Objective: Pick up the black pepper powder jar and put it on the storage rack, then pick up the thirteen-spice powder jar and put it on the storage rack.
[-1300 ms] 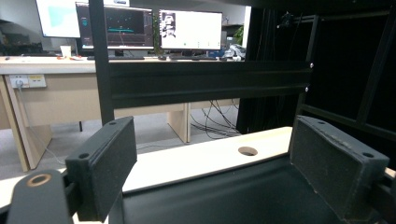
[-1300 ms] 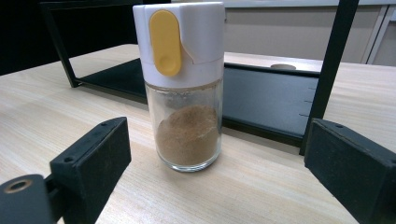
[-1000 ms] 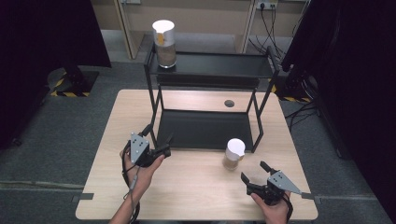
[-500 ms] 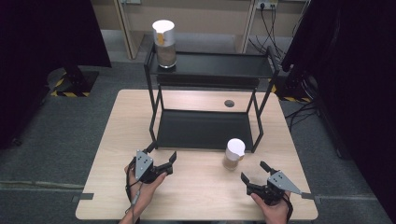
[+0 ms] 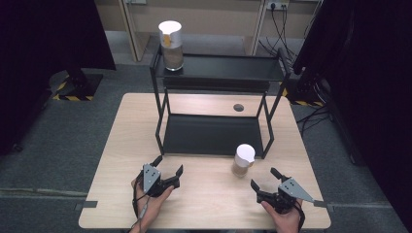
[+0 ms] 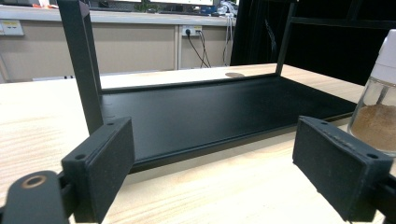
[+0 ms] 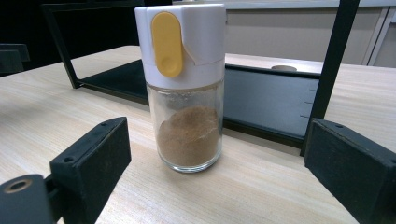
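- On the desk (image 5: 121, 160), near the front edge: two sets of tongs, one in each hand.
- Left tongs (image 5: 168, 165) low over the desk, jaws wide apart, just been opening more, nothing between them.
- In the left gripper view: left tongs (image 6: 212, 163) aimed at the black rack (image 6: 210, 112), with bare wood in the gap.
- Right tongs (image 5: 265, 177) near the right front corner, jaws wide apart too, holding nothing.
- In the right gripper view: right tongs (image 7: 217, 163) pointed straight at a spice jar (image 7: 187, 88), pads well clear of the glass on both sides.
- Spice jar (image 5: 242, 160) upright on the desk, just in front of the rack's (image 5: 214, 136) right front leg, close to the right tongs.
- White cap with a yellow tab on top, clear glass below, brown powder at the bottom.
- Same jar (image 6: 376, 112) at the far right edge of the left gripper view.
- Up on the rack's top shelf, at the back left corner: a second jar (image 5: 171, 44), upright, white cap, brown powder inside.
- A small round hole (image 5: 238, 107) in the desk behind the rack.
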`<action>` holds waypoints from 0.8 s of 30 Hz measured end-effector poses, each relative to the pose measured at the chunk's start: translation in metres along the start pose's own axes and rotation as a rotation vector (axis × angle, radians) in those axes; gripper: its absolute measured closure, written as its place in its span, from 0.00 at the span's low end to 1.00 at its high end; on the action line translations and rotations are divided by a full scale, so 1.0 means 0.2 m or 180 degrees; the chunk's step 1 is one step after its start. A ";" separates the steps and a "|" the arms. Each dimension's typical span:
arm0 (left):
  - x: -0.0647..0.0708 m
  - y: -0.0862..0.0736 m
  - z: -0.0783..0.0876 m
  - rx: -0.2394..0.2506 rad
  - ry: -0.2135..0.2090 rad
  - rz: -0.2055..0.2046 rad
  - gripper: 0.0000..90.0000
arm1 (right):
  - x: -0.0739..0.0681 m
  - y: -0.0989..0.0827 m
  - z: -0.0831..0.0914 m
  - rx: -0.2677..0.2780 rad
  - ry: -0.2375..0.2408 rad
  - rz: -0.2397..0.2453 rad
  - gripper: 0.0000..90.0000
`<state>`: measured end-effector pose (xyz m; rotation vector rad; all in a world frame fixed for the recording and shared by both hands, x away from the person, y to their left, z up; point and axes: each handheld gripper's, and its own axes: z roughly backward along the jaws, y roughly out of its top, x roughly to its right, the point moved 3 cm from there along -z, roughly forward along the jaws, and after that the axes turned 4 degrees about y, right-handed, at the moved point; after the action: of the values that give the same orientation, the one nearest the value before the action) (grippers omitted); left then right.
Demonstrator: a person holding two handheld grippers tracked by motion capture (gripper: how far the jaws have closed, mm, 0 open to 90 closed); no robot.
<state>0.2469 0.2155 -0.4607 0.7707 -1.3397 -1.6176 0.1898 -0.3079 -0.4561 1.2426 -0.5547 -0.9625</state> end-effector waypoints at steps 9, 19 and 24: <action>0.00 0.00 0.00 0.0015 -0.0007 -0.0001 0.13 | 0.00 0.00 0.00 0.0000 -0.0006 0.0009 0.08; 0.00 0.00 0.00 0.0006 -0.0028 -0.0018 0.13 | 0.00 0.00 0.00 -0.0002 -0.0001 -0.0011 0.08; 0.00 0.01 0.00 -0.0020 -0.0043 -0.0040 0.13 | 0.00 -0.01 0.01 0.0048 0.0003 -0.0018 0.07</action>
<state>0.2481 0.2157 -0.4600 0.7670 -1.3414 -1.6387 0.1879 -0.3081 -0.4577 1.2585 -0.5588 -0.9642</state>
